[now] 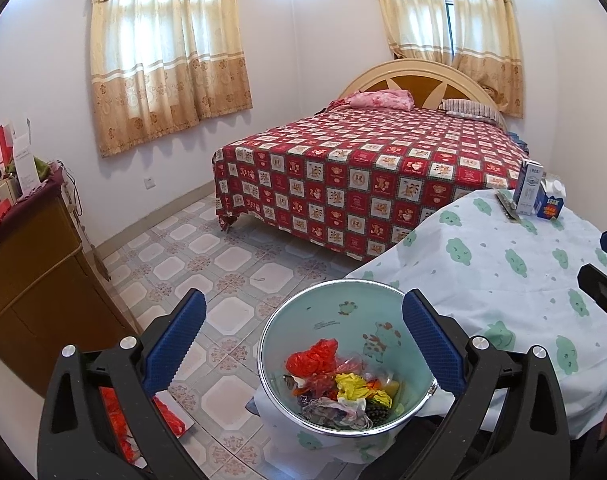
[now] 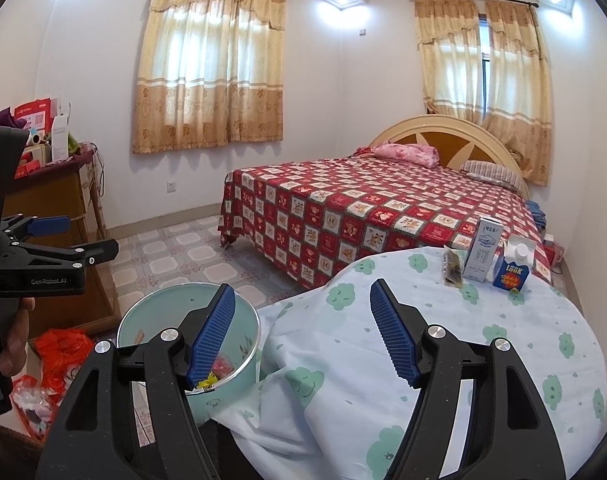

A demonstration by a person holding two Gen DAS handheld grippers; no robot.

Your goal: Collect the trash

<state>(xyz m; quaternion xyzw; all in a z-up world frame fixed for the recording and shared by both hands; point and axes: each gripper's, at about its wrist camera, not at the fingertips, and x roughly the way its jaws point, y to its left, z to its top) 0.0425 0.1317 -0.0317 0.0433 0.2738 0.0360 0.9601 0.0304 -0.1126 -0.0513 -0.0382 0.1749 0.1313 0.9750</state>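
A pale green trash bin (image 1: pixel 303 320) with a metal rim stands on the floor beside the table; it holds crumpled red, yellow and clear wrappers (image 1: pixel 339 388). It also shows in the right wrist view (image 2: pixel 163 312). My left gripper (image 1: pixel 303 332) is open and empty above the bin. My right gripper (image 2: pixel 303 332) is open and empty over the table's near edge. On the far side of the table stand a white-blue carton (image 2: pixel 483 252), a small blue carton (image 2: pixel 512 272) and a dark wrapper (image 2: pixel 452 268).
The table has a cloud-print cloth (image 2: pixel 463 360). A bed with a red checked cover (image 2: pixel 363 216) is behind it. A wooden cabinet (image 1: pixel 31 280) with boxes stands on the left. Red plastic bags (image 2: pixel 59 352) lie on the floor by the cabinet.
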